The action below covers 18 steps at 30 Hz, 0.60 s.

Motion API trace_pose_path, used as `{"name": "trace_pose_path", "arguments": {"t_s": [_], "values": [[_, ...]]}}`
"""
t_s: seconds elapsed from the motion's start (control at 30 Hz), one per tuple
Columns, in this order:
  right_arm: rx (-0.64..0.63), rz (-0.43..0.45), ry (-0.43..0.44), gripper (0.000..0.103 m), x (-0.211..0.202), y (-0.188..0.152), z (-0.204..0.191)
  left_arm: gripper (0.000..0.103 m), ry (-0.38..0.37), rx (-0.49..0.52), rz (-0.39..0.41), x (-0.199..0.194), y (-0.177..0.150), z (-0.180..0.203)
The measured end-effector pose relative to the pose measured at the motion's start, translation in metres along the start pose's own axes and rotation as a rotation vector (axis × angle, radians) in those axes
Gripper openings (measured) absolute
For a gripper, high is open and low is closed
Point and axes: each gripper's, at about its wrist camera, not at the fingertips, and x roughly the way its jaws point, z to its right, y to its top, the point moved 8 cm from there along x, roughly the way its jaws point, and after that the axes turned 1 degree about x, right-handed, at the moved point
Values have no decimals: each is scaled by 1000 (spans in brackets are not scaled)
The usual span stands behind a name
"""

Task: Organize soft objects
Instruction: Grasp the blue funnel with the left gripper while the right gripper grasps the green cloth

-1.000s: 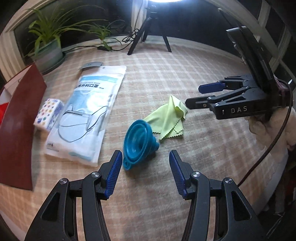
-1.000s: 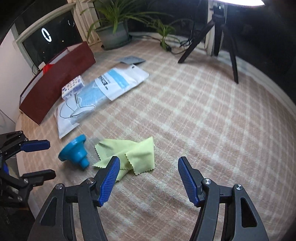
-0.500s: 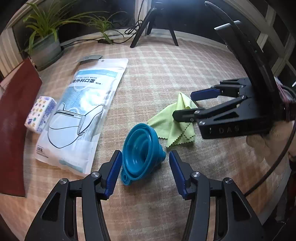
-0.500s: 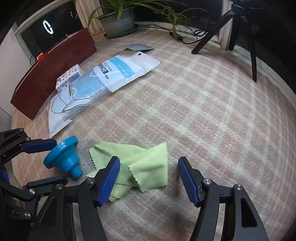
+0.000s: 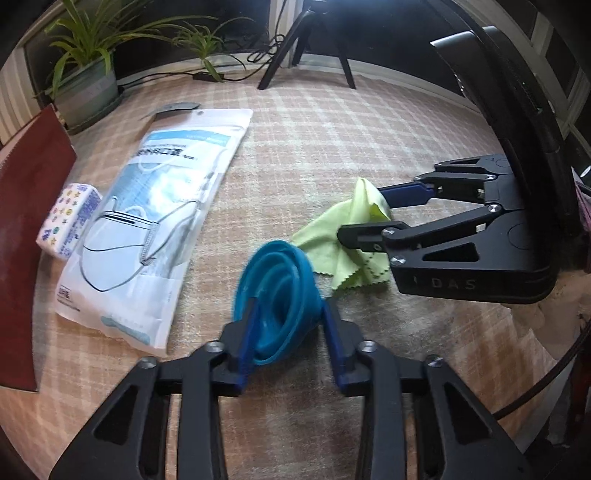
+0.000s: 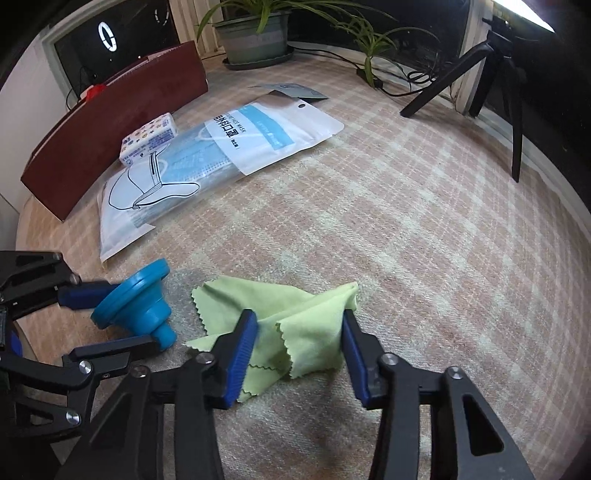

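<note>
Left wrist view looks steeply down along its own fingers, close over the funnel (image 5: pixel 277 295), with the right gripper (image 5: pixel 369 212) at its right edge. Right wrist view tilts down close over the cloth (image 6: pixel 295 325), left gripper (image 6: pixel 122 314) at its left. Both share funnel, cloth, mask pack (image 5: pixel 147 229).

Potted plant (image 6: pixel 255 35), tripod (image 6: pixel 491 77) and cables (image 5: pixel 258 55) behind the cloth.
</note>
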Motion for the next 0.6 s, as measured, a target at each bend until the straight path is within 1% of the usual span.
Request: {"name": "trace_pose_path", "arguments": {"t_s": [0.03, 0.1, 0.13, 0.2, 0.3, 0.43, 0.6], "values": [[-1, 0, 1, 34, 0, 0, -1, 25, 1, 0, 3, 0, 0, 1], [1, -5, 17, 21, -1, 0, -3, 13, -10, -3, 5, -1, 1, 2], [0, -7, 21, 19, -1, 0, -4, 12, -15, -9, 6, -1, 2, 2], [-4, -12, 27, 10, -1, -1, -7, 12, -18, -27, 11, -3, 2, 1], [-12, -10, 22, 7, -4, -1, -12, 12, -54, -63, 16, -7, 1, -2], [15, 8, 31, 6, -13, 1, -12, 12, -66, -92, 34, -16, 1, -7], [44, 48, 28, 6, -32, 7, -10, 12, -75, -101, 59, -30, 3, -13]]}}
